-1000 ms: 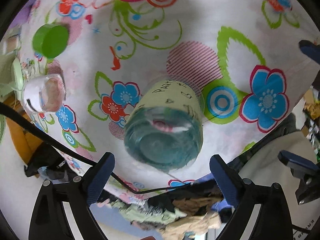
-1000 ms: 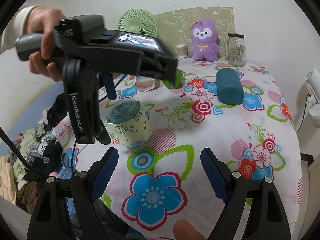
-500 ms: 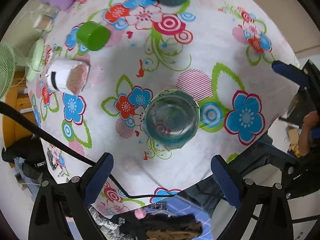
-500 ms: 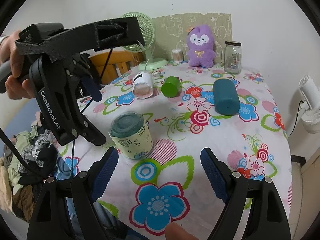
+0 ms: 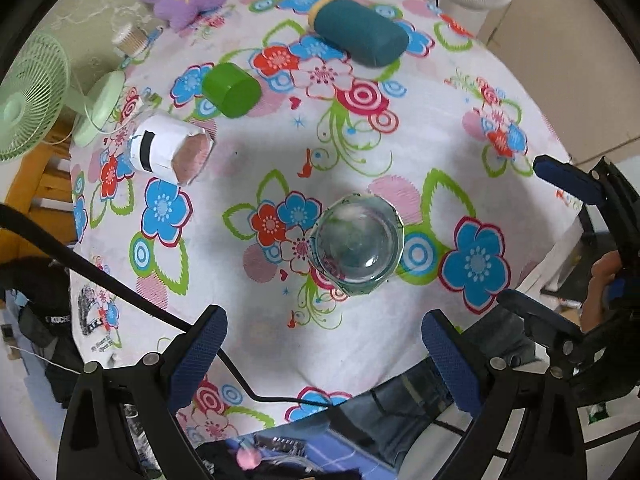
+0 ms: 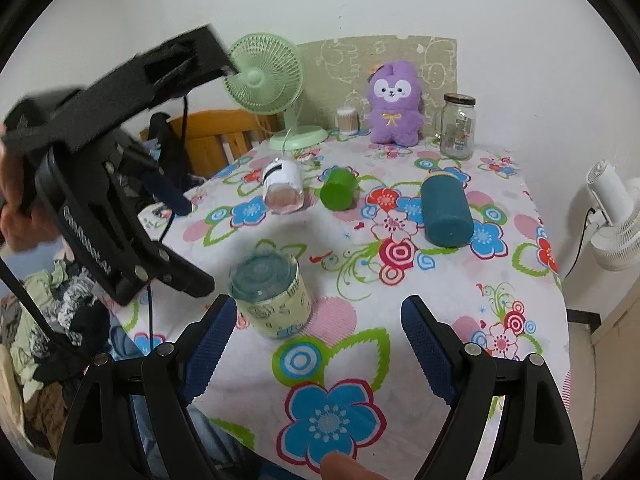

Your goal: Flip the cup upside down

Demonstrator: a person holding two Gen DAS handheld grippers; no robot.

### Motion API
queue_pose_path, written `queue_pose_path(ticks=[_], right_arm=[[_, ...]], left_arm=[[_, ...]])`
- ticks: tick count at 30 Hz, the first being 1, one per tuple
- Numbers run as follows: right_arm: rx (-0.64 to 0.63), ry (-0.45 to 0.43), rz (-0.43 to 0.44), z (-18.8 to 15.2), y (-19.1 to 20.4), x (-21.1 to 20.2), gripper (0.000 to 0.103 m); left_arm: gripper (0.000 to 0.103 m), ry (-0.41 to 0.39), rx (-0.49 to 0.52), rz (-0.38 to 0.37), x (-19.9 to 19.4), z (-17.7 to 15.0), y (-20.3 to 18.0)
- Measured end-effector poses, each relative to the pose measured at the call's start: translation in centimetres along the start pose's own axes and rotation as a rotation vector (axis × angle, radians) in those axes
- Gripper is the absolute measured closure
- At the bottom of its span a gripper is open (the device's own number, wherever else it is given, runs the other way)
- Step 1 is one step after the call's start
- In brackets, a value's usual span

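Note:
A glass cup with a pale yellow cartoon label (image 6: 272, 294) stands upside down on the flowered tablecloth (image 6: 460, 304), its teal-tinted base facing up. In the left wrist view I look straight down on that base (image 5: 356, 248). My left gripper (image 5: 324, 352) is open and empty, held well above the cup and nearer the table's front edge. It shows in the right wrist view as a black frame at the left (image 6: 108, 216). My right gripper (image 6: 320, 340) is open and empty, low at the front edge, just right of the cup.
A white-labelled cup (image 6: 282, 188), a green cup (image 6: 338, 190) and a dark teal cylinder (image 6: 446, 210) lie on their sides further back. A green fan (image 6: 264, 76), a purple plush (image 6: 396, 106) and a glass jar (image 6: 458, 128) stand at the back. A wooden chair (image 6: 212, 140) is at left.
My left gripper has risen and drawn back from the cup, so more of the table shows below it. The cup stands where it was. The right gripper has barely moved.

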State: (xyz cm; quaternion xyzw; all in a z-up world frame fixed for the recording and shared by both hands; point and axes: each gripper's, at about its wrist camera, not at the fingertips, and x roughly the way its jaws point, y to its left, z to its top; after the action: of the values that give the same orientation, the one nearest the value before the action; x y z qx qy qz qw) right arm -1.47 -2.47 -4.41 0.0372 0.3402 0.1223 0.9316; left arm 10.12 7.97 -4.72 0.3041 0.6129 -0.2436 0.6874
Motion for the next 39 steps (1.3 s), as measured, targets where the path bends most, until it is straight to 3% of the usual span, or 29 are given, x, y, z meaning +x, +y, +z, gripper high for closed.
queue_pose_path(ticks=[12,19,25,33,39], right_arm=[[0.025,-0.065,-0.051,2.8,1.7,-0.8,0.017],[0.009,-0.114,-0.116,3.9,2.9,-1.8,0.012],[0.019,-0.131,-0.132,4.0,3.3,-2.4,0.012],[-0.019,-0.166,-0.188,3.8,4.4,-3.4,0.001],[-0.013,-0.185,-0.207,3.6,4.7,-3.9,0.001]], left_arm=[[0.004,-0.207,-0.127,-0.069,-2.1,-1.8,3.0],[0.004,-0.418,-0.203,-0.037,-4.9,-3.9,4.4],[0.004,-0.580,-0.326,-0.095,-5.8,-5.8,5.7],[0.004,-0.762,-0.456,-0.048,-6.0,-9.0,6.0],[0.000,-0.876,-0.507,0.028,-6.3,-11.0,5.4]])
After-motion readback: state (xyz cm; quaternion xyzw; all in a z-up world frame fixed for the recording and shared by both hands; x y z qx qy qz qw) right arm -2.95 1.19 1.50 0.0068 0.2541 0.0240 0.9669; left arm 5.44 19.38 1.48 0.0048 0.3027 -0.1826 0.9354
